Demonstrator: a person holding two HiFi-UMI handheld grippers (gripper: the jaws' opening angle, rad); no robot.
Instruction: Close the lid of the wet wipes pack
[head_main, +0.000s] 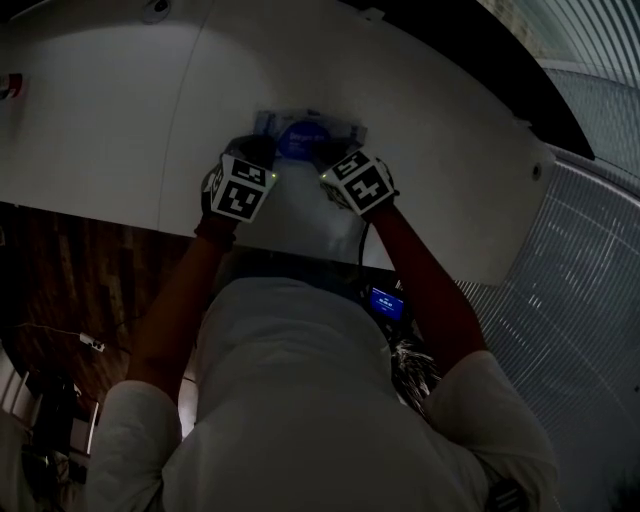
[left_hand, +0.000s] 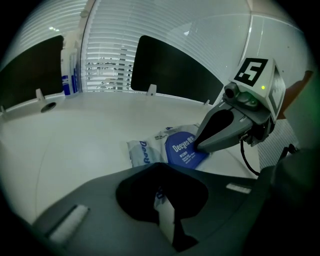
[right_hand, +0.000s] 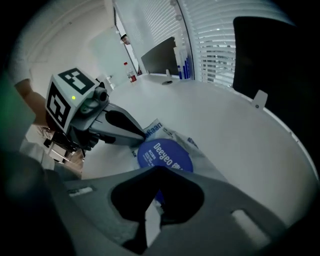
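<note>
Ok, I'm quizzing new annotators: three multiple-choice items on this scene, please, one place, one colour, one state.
1. Where does the wipes pack lie? A floor; B white table; C chair.
2. What colour is its round lid? A blue; B red; C green.
3. How do the jaws of the right gripper stand? A wide apart; B round a bottle; C together, tip on the lid.
Answers: B, it rests on that table; A, blue in both gripper views; C, the left gripper view shows them closed against the lid.
</note>
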